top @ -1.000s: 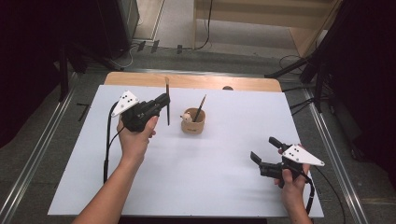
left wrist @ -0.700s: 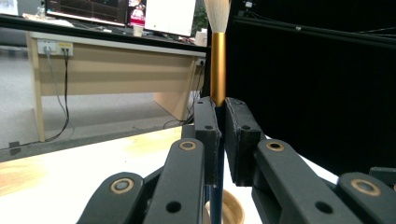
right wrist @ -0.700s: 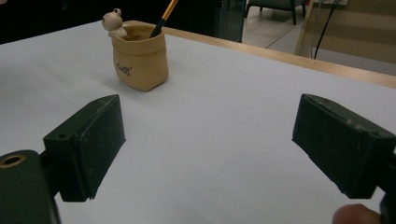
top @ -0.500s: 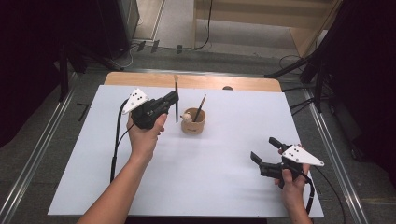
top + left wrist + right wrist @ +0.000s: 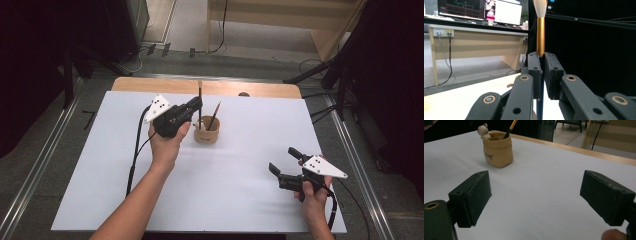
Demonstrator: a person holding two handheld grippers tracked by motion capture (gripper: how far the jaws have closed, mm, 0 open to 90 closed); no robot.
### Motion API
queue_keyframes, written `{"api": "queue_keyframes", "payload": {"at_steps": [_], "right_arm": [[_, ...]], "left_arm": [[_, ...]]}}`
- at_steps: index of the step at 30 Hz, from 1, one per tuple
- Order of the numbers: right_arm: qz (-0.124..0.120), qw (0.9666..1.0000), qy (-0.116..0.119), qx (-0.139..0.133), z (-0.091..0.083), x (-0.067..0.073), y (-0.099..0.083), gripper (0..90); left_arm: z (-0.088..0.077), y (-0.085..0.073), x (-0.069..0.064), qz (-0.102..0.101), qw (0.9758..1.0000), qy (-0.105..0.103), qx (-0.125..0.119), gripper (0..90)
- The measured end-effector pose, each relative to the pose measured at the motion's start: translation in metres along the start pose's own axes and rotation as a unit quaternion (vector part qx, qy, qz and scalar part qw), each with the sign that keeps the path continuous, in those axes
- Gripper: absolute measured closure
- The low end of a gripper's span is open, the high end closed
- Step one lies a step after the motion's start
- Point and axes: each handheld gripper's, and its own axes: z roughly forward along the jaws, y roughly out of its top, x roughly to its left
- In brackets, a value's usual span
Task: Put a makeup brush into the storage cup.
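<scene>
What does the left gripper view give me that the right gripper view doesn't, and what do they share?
Left gripper view alone: the left hand-held gripper shut on the brush, bristles up, with a desk and monitors behind. Right gripper view alone: the right hand-held gripper open, nothing between its jaws, and the tan pot with a small frog figure on its rim and a second brush leaning inside. Shared: the white table surface.

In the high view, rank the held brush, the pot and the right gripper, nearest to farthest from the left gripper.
1. Brush: clamped upright in the left gripper.
2. Pot: just right of it, on the table.
3. Right gripper: far right, near the table's front edge.
</scene>
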Motion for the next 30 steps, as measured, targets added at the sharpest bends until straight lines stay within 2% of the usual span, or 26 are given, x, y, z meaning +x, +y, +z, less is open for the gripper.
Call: {"api": "queue_keyframes", "payload": {"at_steps": [11, 15, 30], "right_arm": [[0.002, 1.0, -0.002, -0.003, -0.002, -0.002, -0.001, 10.4], [0.004, 1.0, -0.003, -0.002, -0.003, -0.003, -0.001, 10.5], [0.008, 1.0, -0.001, -0.002, -0.003, -0.004, -0.002, 10.5]], "left_arm": [[0.016, -0.01, -0.004, 0.002, 1.0, 0.004, -0.004, 85.4], [0.021, -0.014, -0.004, 0.003, 0.9999, 0.015, -0.001, 85.4], [0.034, -0.026, -0.009, 0.025, 0.9992, 0.029, 0.005, 85.4]]}}
